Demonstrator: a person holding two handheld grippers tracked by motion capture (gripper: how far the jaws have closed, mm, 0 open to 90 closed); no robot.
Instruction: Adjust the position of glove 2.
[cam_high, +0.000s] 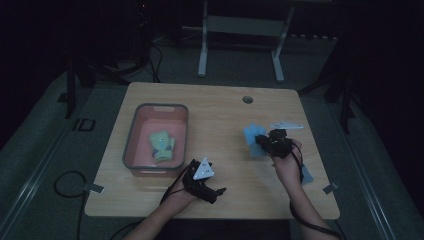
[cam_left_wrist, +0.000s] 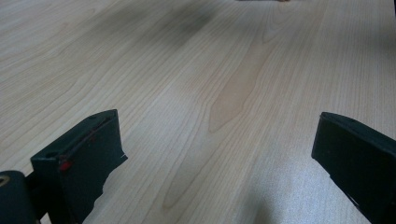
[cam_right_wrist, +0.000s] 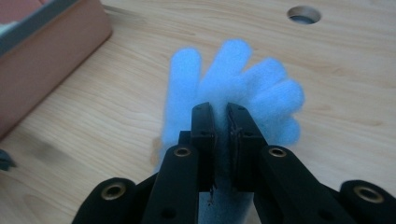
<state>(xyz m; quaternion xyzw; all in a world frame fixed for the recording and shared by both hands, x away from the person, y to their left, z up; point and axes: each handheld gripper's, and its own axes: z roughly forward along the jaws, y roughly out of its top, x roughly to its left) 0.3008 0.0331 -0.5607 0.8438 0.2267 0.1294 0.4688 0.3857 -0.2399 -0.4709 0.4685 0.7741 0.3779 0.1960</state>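
Overhead, the wooden table (cam_high: 220, 107) carried a pink bin (cam_high: 131, 145) toward nine o'clock of its centre, with a pale green glove (cam_high: 162, 146) lying inside on the bin's floor. The right gripper (cam_high: 259, 141) sat toward three o'clock of the table's centre, held in the person's right hand (cam_high: 286, 167), its jaws pointing roughly toward nine o'clock. Its jaws were nearly closed, pinching a fuzzy light-blue glove (cam_right_wrist: 233, 88) between the pads; in the right gripper view the glove's fingers fanned out toward twelve o'clock beyond the jaw tips, above the tabletop, and the bin's pink wall showed at about ten o'clock. A round cable hole (cam_right_wrist: 304, 14) in the table lay at one o'clock of that view. A second patch of blue (cam_high: 306, 174) showed on the table at five o'clock of the right hand, too dim to identify.

The left gripper (cam_high: 212, 192) rested near the table's six o'clock edge, well apart from the blue glove and just at five o'clock of the bin. In the left gripper view its jaws stood wide apart with bare wood between them, holding nothing.
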